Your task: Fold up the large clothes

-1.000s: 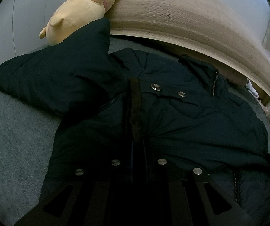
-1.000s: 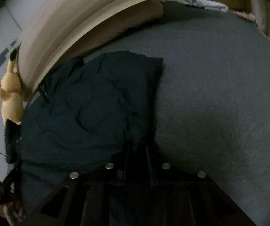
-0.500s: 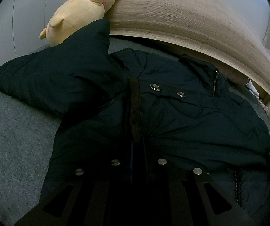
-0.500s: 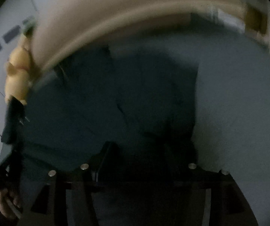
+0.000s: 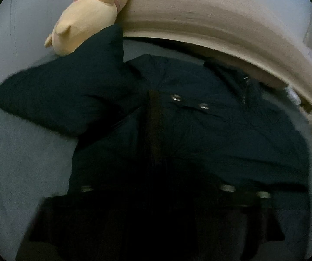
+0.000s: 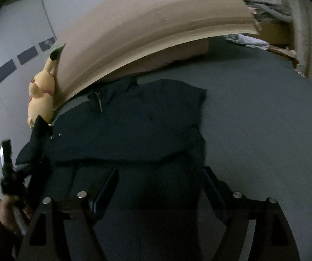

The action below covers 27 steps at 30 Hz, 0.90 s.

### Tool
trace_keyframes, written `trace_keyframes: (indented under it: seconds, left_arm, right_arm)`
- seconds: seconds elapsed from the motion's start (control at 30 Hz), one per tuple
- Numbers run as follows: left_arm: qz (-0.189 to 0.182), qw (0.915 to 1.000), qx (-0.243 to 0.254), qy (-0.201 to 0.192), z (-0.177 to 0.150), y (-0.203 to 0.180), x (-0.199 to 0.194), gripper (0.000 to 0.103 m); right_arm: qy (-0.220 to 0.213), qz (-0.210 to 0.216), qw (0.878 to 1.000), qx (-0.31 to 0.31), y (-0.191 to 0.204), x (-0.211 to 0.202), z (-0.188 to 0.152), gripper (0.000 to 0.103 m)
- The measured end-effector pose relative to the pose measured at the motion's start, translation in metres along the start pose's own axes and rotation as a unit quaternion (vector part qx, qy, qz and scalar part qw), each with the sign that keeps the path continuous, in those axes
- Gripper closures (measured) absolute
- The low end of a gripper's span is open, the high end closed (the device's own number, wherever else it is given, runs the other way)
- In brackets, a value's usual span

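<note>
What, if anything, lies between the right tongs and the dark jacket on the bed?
Nothing visible. The right tongs are opening just above the jacket, with only its near edge and bare bedsheet between the jaws. The plush toy sits off by the headboard.

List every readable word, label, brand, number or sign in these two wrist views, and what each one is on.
None can be read.
Dark jacket: metal snaps and a zipper, no legible label or logo.
Yellow plush toy: red markings only, no text.
Dark rectangles on the wall: too blurred to tell whether they carry writing.
Headboard and bed sheet: plain.
</note>
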<state>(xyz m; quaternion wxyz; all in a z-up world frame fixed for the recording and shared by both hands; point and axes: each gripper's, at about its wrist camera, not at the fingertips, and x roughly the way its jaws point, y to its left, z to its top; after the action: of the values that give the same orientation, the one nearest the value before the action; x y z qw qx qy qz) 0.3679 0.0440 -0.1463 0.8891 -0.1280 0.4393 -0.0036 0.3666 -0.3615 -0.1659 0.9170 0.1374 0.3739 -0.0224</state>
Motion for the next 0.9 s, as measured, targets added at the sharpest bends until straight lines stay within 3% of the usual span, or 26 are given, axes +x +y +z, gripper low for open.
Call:
trace_keyframes:
  seconds: [0.1,0.2,0.33,0.4,0.43,0.47,0.5,0.53,0.57,0.63,0.73,0.9]
  left_arm:
    - [-0.076,0.997,-0.015,0.008,0.01,0.017,-0.04,0.024]
    - [-0.113,0.9927,-0.039,-0.016,0.023,0.052,-0.075,0.023]
    - [-0.122,0.9824,-0.129,-0.057,0.046,0.138,-0.103,0.02]
    - [-0.115,0.9653,-0.225,-0.066,0.058,0.216,-0.101,0.02]
    - [-0.115,0.9629,-0.235,-0.066,0.059,0.223,-0.099,0.02]
    - [-0.116,0.9524,-0.275,-0.064,0.06,0.251,-0.093,0.02]
    - [-0.106,0.9356,-0.331,-0.064,0.06,0.292,-0.082,0.02]
    - [-0.103,0.9334,-0.338,-0.064,0.06,0.294,-0.08,0.02]
    - [-0.101,0.9193,-0.375,-0.065,0.06,0.322,-0.068,0.02]
    - [-0.104,0.9106,-0.395,-0.064,0.059,0.334,-0.059,0.02]
    - [-0.109,0.8956,-0.425,-0.073,0.064,0.35,-0.037,0.02]
    - [-0.112,0.8843,-0.447,-0.076,0.075,0.353,-0.009,0.02]
  right_arm:
    - [-0.008,-0.008,1.0,0.009,-0.006,-0.007,-0.018,0.021]
    - [-0.021,-0.02,0.999,0.014,-0.019,-0.021,-0.032,0.021]
    - [-0.04,-0.054,0.995,0.074,-0.056,-0.023,-0.039,0.021]
    - [-0.062,-0.088,0.989,0.099,-0.073,-0.031,-0.04,0.021]
    - [-0.074,-0.112,0.985,0.106,-0.079,-0.036,-0.041,0.021]
    - [-0.082,-0.133,0.981,0.117,-0.087,-0.041,-0.042,0.019]
    - [-0.088,-0.149,0.976,0.133,-0.096,-0.044,-0.043,0.019]
    - [-0.091,-0.166,0.972,0.141,-0.101,-0.047,-0.044,0.018]
    - [-0.093,-0.186,0.968,0.142,-0.104,-0.047,-0.045,0.018]
    - [-0.087,-0.218,0.963,0.135,-0.108,-0.041,-0.05,0.018]
    - [-0.063,-0.219,0.962,0.152,-0.117,-0.027,-0.06,0.017]
    - [-0.042,-0.215,0.963,0.158,-0.12,-0.017,-0.059,0.012]
